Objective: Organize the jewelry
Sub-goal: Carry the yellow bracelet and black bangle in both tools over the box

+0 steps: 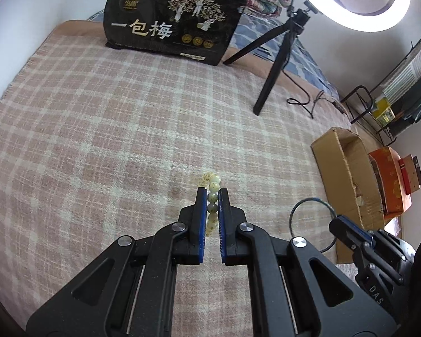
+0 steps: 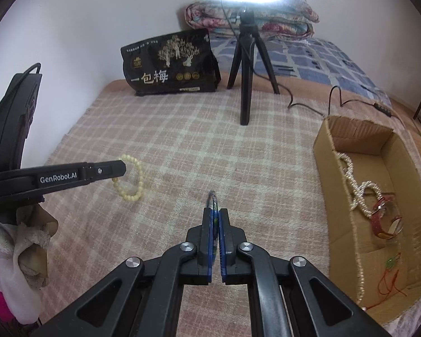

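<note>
My left gripper (image 1: 212, 192) is shut on a bracelet of pale yellow beads (image 1: 212, 186), which hangs a little above the pink checked blanket (image 1: 98, 118). In the right wrist view the same bracelet (image 2: 139, 179) dangles as a loop from the left gripper (image 2: 123, 168). My right gripper (image 2: 215, 212) is shut on a thin dark bangle (image 2: 212, 196), seen edge-on between the blue pads. From the left wrist view the bangle (image 1: 313, 199) shows as a full ring held by the right gripper (image 1: 335, 221). Both pieces are clear of the blanket.
An open cardboard box (image 2: 332, 174) lies at the right with a pearl necklace (image 2: 348, 168), a red watch (image 2: 384, 219) and red string inside. A black tripod (image 2: 245, 84) with a ring light and cable, and a black printed bag (image 2: 168, 64), stand at the back.
</note>
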Available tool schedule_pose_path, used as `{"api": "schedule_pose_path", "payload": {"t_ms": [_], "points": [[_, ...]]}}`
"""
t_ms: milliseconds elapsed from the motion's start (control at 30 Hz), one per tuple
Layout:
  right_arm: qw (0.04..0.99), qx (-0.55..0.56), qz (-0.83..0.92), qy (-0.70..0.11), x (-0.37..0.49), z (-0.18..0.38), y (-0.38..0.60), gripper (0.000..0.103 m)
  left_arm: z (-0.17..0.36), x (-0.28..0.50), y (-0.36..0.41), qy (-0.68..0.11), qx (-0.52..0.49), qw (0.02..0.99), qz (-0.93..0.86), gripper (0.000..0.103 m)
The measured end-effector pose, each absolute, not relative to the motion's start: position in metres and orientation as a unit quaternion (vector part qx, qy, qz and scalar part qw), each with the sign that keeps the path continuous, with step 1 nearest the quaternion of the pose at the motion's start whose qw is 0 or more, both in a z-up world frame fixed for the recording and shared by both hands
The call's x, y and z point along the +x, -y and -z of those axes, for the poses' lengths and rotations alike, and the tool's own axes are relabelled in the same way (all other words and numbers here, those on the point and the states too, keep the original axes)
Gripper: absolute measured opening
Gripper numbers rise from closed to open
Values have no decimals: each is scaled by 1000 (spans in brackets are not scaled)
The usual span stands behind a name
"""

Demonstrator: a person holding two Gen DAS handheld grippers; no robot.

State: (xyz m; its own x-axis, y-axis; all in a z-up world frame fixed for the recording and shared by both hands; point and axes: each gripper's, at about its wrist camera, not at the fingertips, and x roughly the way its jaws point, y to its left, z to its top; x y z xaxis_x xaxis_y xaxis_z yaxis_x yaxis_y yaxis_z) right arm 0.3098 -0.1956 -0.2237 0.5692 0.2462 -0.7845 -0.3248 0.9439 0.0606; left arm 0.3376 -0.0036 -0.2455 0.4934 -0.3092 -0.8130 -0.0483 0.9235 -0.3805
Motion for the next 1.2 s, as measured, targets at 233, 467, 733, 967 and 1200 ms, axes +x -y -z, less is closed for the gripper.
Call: {"api": "schedule_pose_path", "payload": {"t_ms": [233,467,733,967,1200], "points": [[899,-35,-149,-410,301,200,218,1,223,326,21,-482,-181,850,111,5],[913,-18,-134,-384,292,174,250,1,202,314,51,-469,-176,852,155,5],[924,-4,-111,-367,293,154,295,1,188,298,101,-463,-147,850,204,5],[928,11,-87,-362,305,148,333,1,173,286,143,-449,-131,851,240,5],[930,30,-64,-360,324,146,366,1,164,282,184,-446,-123,846,265,5]]}}
